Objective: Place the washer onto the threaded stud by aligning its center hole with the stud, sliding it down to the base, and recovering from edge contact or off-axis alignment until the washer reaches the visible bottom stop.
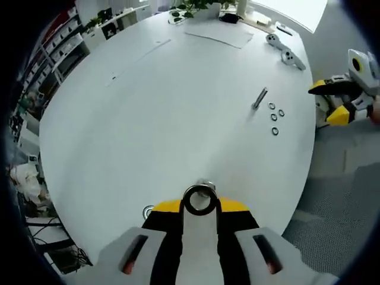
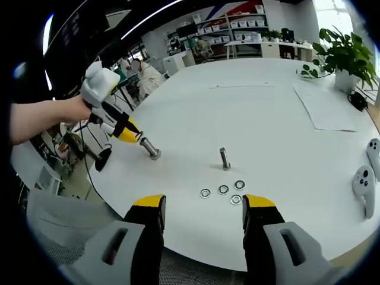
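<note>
A threaded stud point(image 2: 225, 159) stands upright on the white table point(image 2: 255, 119), with several loose washers point(image 2: 223, 190) lying just in front of it. My right gripper point(image 2: 203, 205) hovers open at the table's near edge, short of the washers, with nothing between its jaws. A hand holds my left gripper point(image 2: 122, 129) at the left, shut on a second metal bolt point(image 2: 150, 148) whose end reaches the tabletop. In the left gripper view that bolt point(image 1: 199, 200) shows end-on between my left gripper point(image 1: 200, 206) jaws. Farther off are the stud point(image 1: 259, 98), the washers point(image 1: 274, 117) and the right gripper point(image 1: 326, 102).
Two white game controllers point(image 2: 362, 178) lie at the table's right side, also the controllers point(image 1: 288, 56). A sheet of paper point(image 2: 326, 107) and a potted plant point(image 2: 341, 56) are at the far right. Shelves and a seated person point(image 2: 148, 74) are beyond the table.
</note>
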Demonstrator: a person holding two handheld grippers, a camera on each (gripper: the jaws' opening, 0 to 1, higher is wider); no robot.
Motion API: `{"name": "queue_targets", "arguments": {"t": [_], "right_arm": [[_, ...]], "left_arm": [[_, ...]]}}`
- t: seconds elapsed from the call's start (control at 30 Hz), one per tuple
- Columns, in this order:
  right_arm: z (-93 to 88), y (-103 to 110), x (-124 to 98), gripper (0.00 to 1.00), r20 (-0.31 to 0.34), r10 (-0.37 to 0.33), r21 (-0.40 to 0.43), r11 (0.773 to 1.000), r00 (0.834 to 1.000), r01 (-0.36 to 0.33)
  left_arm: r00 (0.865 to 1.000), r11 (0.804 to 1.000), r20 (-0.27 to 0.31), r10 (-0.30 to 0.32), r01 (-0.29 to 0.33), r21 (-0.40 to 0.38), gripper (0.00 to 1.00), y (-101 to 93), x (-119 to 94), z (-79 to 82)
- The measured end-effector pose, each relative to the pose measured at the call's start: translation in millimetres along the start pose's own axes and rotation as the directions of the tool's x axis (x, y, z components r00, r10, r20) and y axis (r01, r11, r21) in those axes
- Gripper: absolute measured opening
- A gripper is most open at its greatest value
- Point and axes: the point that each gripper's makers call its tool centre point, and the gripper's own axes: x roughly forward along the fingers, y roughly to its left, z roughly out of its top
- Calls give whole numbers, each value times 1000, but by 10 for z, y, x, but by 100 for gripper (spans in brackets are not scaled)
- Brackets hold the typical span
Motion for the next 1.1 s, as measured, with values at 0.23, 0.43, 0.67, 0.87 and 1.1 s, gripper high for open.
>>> {"name": "queue_targets", "arguments": {"t": [0.23, 0.43, 0.67, 0.87, 1.1], "right_arm": [[3, 6, -4, 55, 1, 3, 2, 1000, 1000, -3], [5, 6, -6, 55, 4, 6, 7, 1000, 1000, -6], [7, 21, 0, 55, 4, 11, 2, 1000, 1000, -11], [14, 50, 5, 55, 5, 17, -9, 1000, 1000, -17], [4, 82, 12, 55, -1, 25, -24, 999, 1000, -25]], "left_arm": [[1000, 999, -27, 0, 1, 49, 18, -60, 92, 40], [999, 998, -44, 6, -3, 66, 19, -65, 123, 39], [997, 995, -74, 18, -11, 94, 19, -56, 218, 0], [995, 996, -94, 28, -19, 93, 19, -43, 336, -30], [993, 996, -113, 33, -23, 88, 19, -60, 476, -64]]}}
